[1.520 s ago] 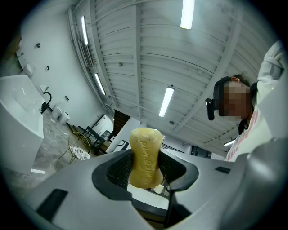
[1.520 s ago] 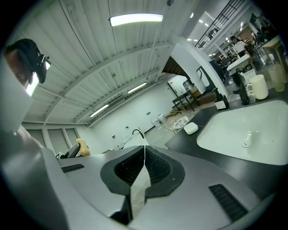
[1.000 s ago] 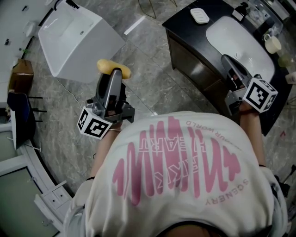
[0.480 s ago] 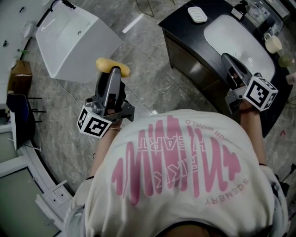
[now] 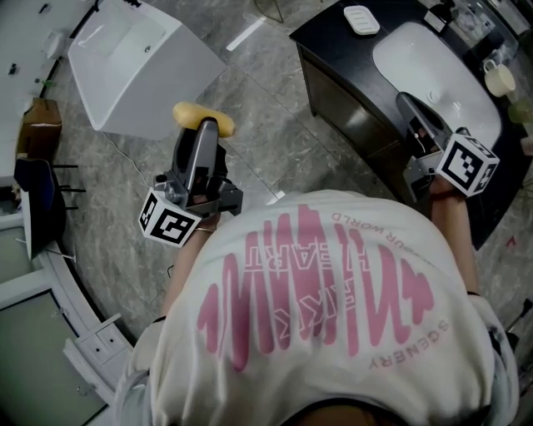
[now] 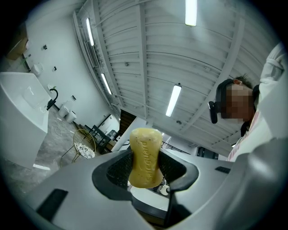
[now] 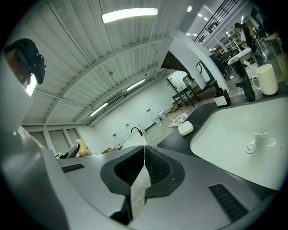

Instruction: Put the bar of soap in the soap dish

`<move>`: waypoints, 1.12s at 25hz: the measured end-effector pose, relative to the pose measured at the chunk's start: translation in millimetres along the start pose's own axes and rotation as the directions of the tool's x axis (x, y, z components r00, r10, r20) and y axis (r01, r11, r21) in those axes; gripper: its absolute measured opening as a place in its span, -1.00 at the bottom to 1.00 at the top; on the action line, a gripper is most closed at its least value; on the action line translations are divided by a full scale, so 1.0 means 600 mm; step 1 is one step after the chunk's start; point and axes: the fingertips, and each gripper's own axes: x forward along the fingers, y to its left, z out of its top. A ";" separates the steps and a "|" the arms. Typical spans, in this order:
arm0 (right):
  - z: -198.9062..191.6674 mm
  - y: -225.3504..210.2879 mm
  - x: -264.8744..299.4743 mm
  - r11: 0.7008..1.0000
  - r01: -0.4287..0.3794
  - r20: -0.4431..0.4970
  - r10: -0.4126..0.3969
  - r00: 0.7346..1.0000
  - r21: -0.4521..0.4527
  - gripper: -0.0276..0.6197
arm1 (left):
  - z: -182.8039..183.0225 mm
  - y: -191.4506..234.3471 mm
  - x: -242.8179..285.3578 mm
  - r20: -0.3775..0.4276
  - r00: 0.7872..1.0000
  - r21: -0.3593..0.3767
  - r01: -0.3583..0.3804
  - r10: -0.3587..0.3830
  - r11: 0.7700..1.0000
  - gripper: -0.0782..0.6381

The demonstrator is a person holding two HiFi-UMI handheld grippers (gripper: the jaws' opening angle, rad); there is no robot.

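Observation:
A yellow bar of soap (image 5: 202,119) is clamped between the jaws of my left gripper (image 5: 204,127), which is held over the marble floor and tilted slightly upward. In the left gripper view the soap (image 6: 145,155) stands on end between the black pads. The white soap dish (image 5: 361,18) sits on the far corner of the black counter, well to the right of the soap. My right gripper (image 5: 408,106) hovers above the counter's near edge beside the sink, shut with nothing in it. The right gripper view shows the dish (image 7: 185,128) ahead, to the left of the basin.
A black vanity counter (image 5: 329,54) carries a white sink (image 5: 433,62) and a cup (image 5: 500,79). A loose white basin (image 5: 133,62) stands on the floor at the left. A person's white shirt with pink print (image 5: 316,316) fills the lower half of the head view.

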 end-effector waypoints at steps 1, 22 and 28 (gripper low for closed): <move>0.001 -0.002 0.001 1.000 -0.002 0.002 0.002 1.000 0.001 -0.86 | -0.002 0.000 0.001 -0.001 1.000 0.000 -0.002 0.002 1.000 -0.26; 0.002 -0.062 -0.079 0.994 0.071 0.079 -0.078 0.994 0.080 -0.86 | 0.017 -0.039 0.053 0.019 0.998 0.001 0.058 -0.058 0.998 -0.26; 0.007 -0.072 -0.097 0.994 0.078 0.119 -0.087 0.989 0.078 -0.86 | 0.010 -0.047 0.078 -0.024 0.996 0.015 0.083 -0.083 0.996 -0.26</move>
